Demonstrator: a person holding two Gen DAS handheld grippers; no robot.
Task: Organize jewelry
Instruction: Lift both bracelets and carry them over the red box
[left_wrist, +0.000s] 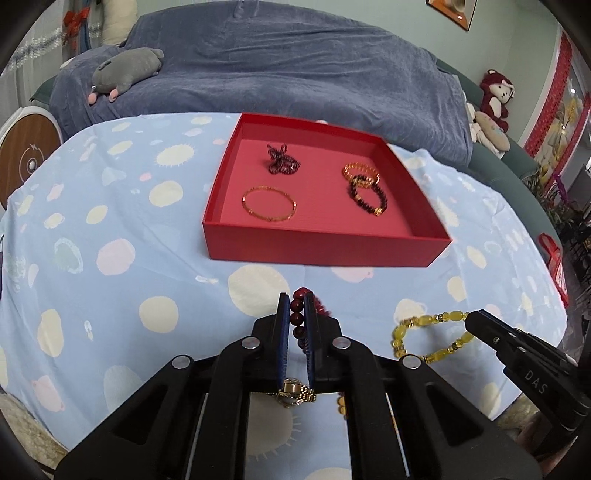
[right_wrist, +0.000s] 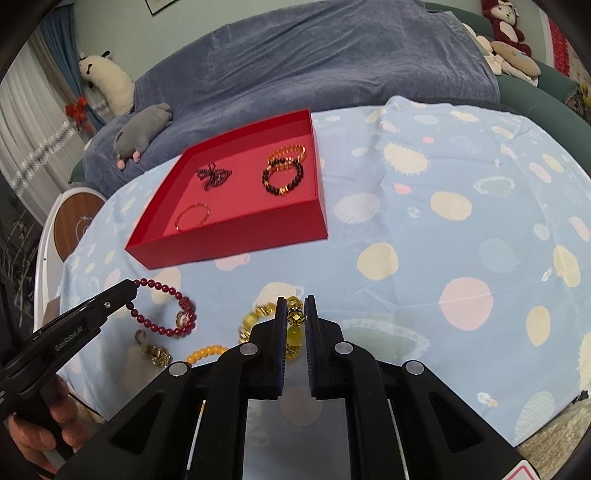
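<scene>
Gripping a dark red bead bracelet (right_wrist: 162, 308), the left gripper (left_wrist: 297, 314) is clamped narrow on its strand; the right gripper (right_wrist: 295, 314) pinches a yellow bead bracelet (left_wrist: 432, 336). Both loops lie near the table's front edge, on the spotted blue cloth (right_wrist: 461, 229). A red tray (left_wrist: 325, 243) sits behind, holding four pieces.

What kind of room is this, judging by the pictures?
Probably a living room at home. A sofa under a blue-grey cover stands behind the table with the dotted cloth, plush toys lie on it, such as the grey one, and curtains hang at the side.
</scene>
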